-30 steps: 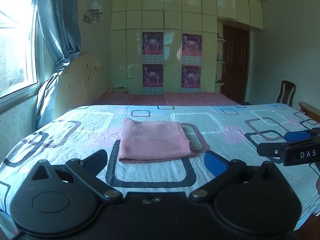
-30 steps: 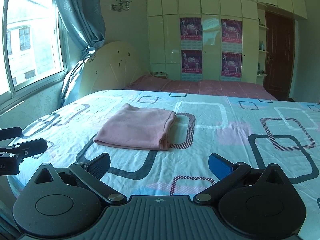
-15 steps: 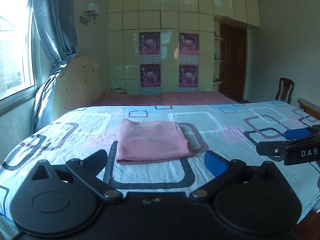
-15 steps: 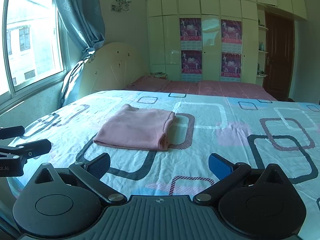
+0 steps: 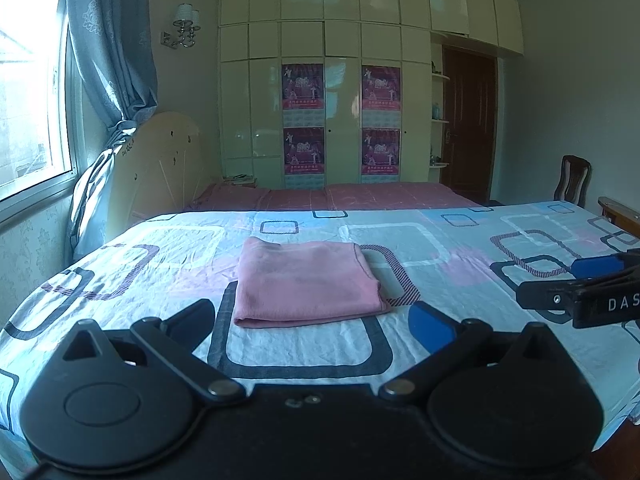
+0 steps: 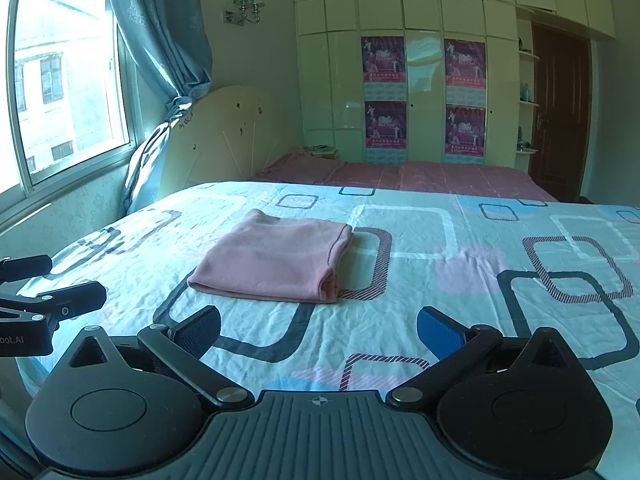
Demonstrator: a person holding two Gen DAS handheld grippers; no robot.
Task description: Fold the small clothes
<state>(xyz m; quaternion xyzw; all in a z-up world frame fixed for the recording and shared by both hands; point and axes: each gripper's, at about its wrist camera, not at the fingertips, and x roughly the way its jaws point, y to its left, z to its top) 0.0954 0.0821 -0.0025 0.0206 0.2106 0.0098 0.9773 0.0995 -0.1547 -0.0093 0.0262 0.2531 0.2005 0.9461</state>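
Your pink garment lies folded into a neat rectangle on the patterned bedsheet, about midway across the bed and back from its near edge, touched by neither claw. You hold your left gripper over the near edge with its fingers spread wide and nothing between them, the garment just beyond the tips. Your right gripper is likewise spread wide and empty over the near edge, off to the garment's right, and behind the bed stand a headboard and a wardrobe.
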